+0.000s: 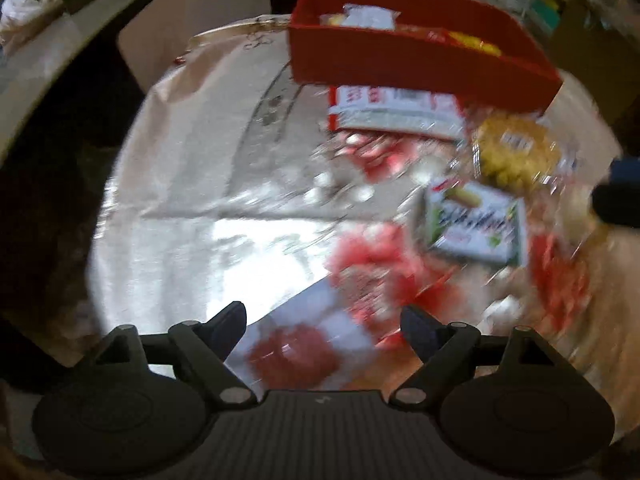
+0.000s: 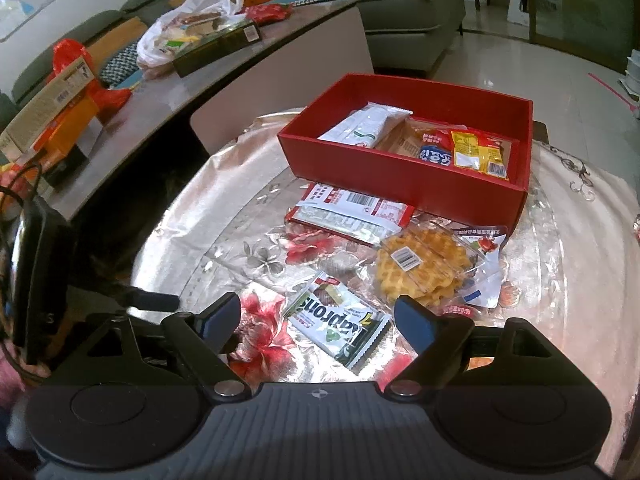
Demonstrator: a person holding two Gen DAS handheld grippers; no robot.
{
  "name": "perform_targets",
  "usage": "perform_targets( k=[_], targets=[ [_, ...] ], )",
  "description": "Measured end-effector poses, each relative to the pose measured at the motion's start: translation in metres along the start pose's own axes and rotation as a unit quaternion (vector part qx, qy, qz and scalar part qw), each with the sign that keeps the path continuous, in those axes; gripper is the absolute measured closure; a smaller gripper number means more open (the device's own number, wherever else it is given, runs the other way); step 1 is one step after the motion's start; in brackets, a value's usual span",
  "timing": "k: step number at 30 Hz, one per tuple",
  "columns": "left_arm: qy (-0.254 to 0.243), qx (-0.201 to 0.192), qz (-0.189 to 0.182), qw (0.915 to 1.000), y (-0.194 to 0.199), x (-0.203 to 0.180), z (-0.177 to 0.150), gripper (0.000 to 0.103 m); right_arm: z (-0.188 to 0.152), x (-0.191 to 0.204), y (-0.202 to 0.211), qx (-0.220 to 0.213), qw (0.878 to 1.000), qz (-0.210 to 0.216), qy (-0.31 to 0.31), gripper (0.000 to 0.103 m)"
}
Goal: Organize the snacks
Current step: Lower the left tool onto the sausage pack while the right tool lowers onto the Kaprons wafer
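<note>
A red box (image 2: 400, 184) stands at the back of a round table and holds several snack packets. It also shows, blurred, in the left wrist view (image 1: 400, 60). In front of it lie a red-and-white packet (image 2: 348, 212), a bagged waffle (image 2: 424, 264) and a green-and-white Kaprons packet (image 2: 340, 324). My right gripper (image 2: 318, 320) is open and empty, low over the Kaprons packet. My left gripper (image 1: 324, 324) is open and empty above the flowered cloth, with the same packet (image 1: 476, 220) ahead to its right.
The table wears a shiny flowered cloth (image 2: 224, 208). A long curved side table (image 2: 168, 92) at the left carries boxes, bags and an orange basket. A sofa (image 2: 408, 12) stands behind. The left gripper's body (image 2: 36, 272) shows at the right view's left edge.
</note>
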State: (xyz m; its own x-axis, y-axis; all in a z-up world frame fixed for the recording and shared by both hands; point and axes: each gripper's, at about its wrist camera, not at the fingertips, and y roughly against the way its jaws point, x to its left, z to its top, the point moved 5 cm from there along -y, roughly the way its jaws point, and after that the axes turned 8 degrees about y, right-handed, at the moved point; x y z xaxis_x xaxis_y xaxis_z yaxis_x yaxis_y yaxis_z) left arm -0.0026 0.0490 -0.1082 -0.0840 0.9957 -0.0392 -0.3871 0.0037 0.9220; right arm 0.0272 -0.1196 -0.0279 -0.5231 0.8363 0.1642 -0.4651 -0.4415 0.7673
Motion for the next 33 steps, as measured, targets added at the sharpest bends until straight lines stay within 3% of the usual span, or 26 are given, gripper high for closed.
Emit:
perform_targets(
  k=[4, 9, 17, 19, 23, 30, 33],
  targets=[
    [0.004, 0.007, -0.015, 0.9998, -0.004, 0.014, -0.005, 0.024, 0.001, 0.001, -0.001, 0.0, 1.0, 0.002, -0.001, 0.014],
    [-0.079, 0.034, -0.015, 0.9962, -0.016, 0.001, -0.012, 0.024, -0.002, 0.009, -0.008, 0.012, 1.0, 0.008, 0.009, 0.014],
    [-0.21, 0.075, 0.002, 0.9749, -0.036, -0.009, -0.017, 0.024, -0.01, 0.004, -0.022, 0.036, 0.999, 0.002, 0.002, 0.014],
    [-0.206, 0.083, 0.001, 0.9751, -0.043, -0.003, -0.014, 0.016, -0.012, 0.002, -0.026, 0.043, 0.999, 0.0, 0.0, 0.013],
    [-0.18, 0.09, -0.024, 0.9791, -0.047, 0.007, -0.011, 0.017, -0.013, 0.002, -0.033, 0.052, 0.999, 0.001, 0.001, 0.013],
    [-0.167, 0.056, -0.015, 0.9842, -0.035, 0.006, -0.02, 0.034, -0.012, 0.005, -0.049, 0.068, 0.998, -0.005, 0.006, 0.013],
    [-0.149, 0.03, -0.031, 0.9878, -0.02, -0.002, -0.015, 0.057, -0.008, 0.001, -0.054, 0.07, 0.997, -0.013, 0.007, 0.014]
  ],
)
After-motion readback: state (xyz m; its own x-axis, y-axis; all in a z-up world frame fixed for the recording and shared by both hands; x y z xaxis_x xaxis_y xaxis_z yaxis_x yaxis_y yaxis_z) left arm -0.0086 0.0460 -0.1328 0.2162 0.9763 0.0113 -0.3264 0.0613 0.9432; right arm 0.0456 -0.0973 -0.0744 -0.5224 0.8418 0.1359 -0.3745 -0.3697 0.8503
